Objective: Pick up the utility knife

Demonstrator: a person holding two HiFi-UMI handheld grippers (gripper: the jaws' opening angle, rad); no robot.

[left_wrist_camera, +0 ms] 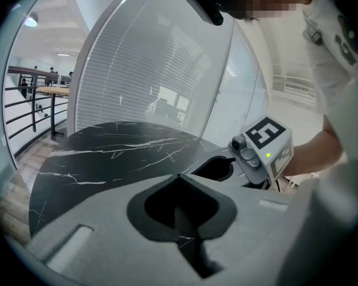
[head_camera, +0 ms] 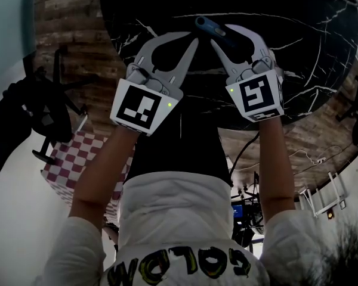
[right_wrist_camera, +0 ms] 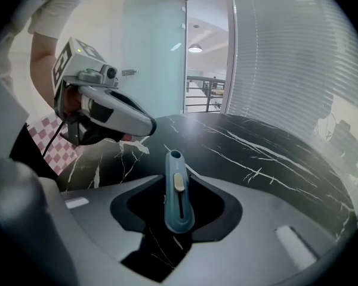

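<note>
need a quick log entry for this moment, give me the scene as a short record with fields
surface: round black table with white veins
target: blue utility knife, pale slider facing up
right hand-held gripper: closed on the utility knife's sides, one end of it poking out past the tips
left hand-held gripper: jaws together, nothing between them, held beside the right one over the table's near edge
knife off the table: cannot tell

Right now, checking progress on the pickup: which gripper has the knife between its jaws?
The right gripper: its jaw tips close on the blue knife. The left gripper is shut with nothing between its jaws.
</note>
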